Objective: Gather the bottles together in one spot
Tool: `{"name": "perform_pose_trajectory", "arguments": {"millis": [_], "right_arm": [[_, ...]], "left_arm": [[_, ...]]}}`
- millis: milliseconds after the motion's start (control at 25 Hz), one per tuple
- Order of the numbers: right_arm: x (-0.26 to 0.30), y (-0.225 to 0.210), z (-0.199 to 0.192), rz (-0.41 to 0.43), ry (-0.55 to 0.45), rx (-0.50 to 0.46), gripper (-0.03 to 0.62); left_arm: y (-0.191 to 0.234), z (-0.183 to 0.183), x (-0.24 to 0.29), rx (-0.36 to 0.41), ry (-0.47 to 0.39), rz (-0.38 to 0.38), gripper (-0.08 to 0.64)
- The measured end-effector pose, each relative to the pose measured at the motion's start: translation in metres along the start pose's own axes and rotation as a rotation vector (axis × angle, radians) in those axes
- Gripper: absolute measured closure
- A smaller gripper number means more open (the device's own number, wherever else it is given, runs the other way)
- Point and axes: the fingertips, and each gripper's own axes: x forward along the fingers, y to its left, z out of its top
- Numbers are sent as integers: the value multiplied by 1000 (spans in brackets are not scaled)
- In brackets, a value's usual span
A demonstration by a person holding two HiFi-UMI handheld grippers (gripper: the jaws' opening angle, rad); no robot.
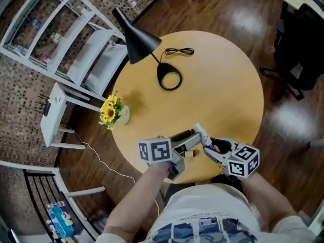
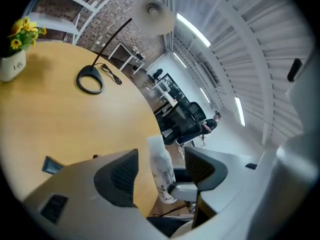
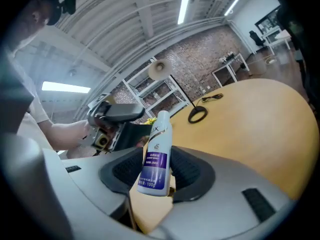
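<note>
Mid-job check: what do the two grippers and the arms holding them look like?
The left gripper and right gripper both have bulky pale grey moulded shells, with black ribbed pads lining the fingers. Each carries a white cube printed with black square markers. The person wears a white short-sleeved shirt with a blue print.

A round, pale wooden desk [image 1: 223, 90] stands on a dark, glossy plank floor [image 1: 283, 130]. On the desk are a black lamp [image 1: 134, 39] with a ring-shaped base and a coiled cable, and at its left edge a small white pot of yellow flowers [image 1: 112, 110]. White open shelving [image 1: 71, 39] fills the upper left of the head view, and a black office chair [image 1: 296, 44] sits at the upper right. In the right gripper view a brick wall [image 3: 200, 59] rises behind the shelves, under a white ribbed ceiling with strip lights [image 3: 186, 4].
</note>
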Motion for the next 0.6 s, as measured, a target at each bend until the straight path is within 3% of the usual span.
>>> {"name": "perform_pose_trajectory", "arguments": {"millis": [120, 200, 360, 480, 600], "right_arm": [[1, 10, 1, 21, -6, -93, 396], [1, 12, -1, 15, 6, -157, 396], [3, 8, -3, -14, 28, -278, 396], [6, 5, 1, -49, 32, -358, 393], [4, -8, 5, -115, 43, -388, 385]], "left_arm": [[0, 6, 11, -49, 7, -12, 300], [3, 7, 12, -71, 4, 7, 423], [0, 10, 12, -50, -1, 11, 438], [-3, 20, 8, 77, -1, 57, 440], [13, 52, -6, 322, -44, 226, 440]]}}
